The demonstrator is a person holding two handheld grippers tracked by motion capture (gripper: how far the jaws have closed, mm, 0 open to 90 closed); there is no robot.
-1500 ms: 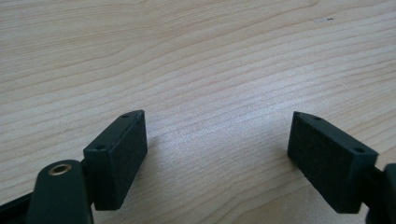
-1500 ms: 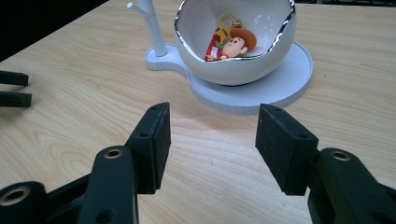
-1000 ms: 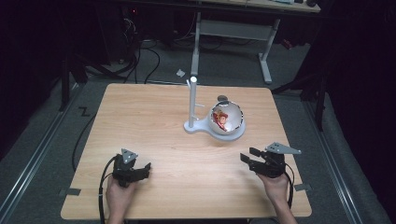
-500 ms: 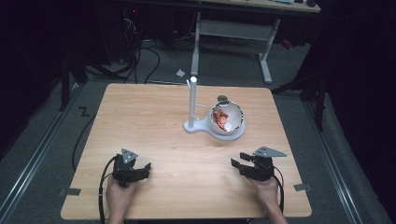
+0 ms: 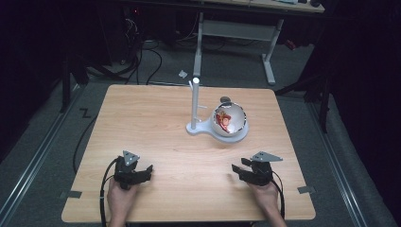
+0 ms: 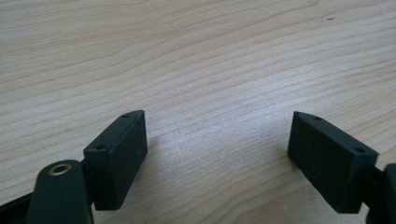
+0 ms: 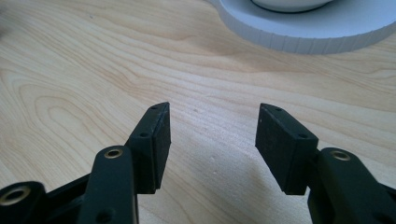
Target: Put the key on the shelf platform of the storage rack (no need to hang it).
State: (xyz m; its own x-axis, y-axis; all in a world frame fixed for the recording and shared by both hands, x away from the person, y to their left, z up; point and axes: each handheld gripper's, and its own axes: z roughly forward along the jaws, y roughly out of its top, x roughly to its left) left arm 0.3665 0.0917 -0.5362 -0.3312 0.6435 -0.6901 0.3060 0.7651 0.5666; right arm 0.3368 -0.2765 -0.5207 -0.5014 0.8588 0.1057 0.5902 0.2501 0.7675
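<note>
Fingers (image 6: 116,158) of the left gripper (image 5: 142,172) are wide apart with nothing between them, low over the light wooden tabletop (image 5: 151,123). Fingers (image 7: 154,144) of the right gripper (image 5: 238,171) are apart too, and hold nothing. Farther off, toward the far right part of the tabletop, a shiny round ball with red inside (image 5: 229,119) sits on a white stand with a thin post (image 5: 194,101), well apart from both grippers.
</note>
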